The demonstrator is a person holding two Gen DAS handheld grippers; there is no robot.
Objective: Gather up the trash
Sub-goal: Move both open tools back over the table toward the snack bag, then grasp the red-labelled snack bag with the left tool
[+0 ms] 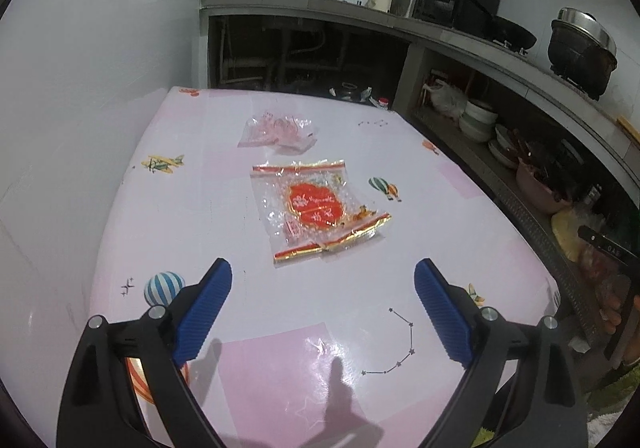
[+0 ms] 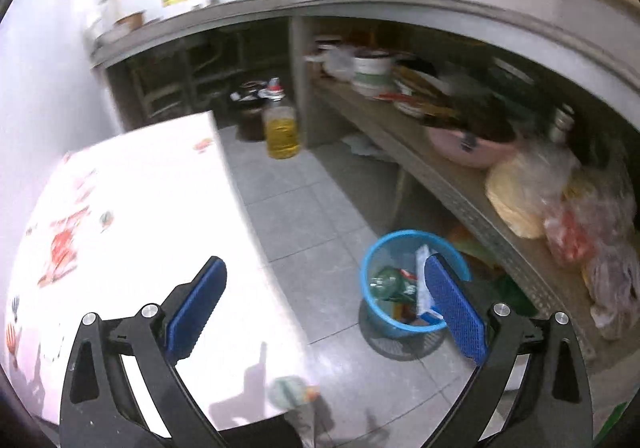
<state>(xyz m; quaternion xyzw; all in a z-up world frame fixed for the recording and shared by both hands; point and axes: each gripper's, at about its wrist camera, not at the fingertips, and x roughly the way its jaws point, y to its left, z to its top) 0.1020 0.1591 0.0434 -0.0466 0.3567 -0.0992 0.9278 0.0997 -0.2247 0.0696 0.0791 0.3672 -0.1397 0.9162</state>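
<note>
- While my left hand-held gripper [image 1: 322,312] hangs wide open and empty over the bench [image 1: 192,200], the red wrapper [image 1: 316,208] lies flat ahead; thin film may slip from the pads.
- Beyond it, the clear pink bag [image 1: 278,132] could be missed.
- Only my right hand-held gripper [image 2: 326,312], also wide and empty, shows the blue bin [image 2: 404,280] on the floor.

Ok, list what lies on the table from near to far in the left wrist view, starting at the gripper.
Left gripper, open and empty → red and gold wrapper → clear pink wrapper → far edge of the table.
</note>
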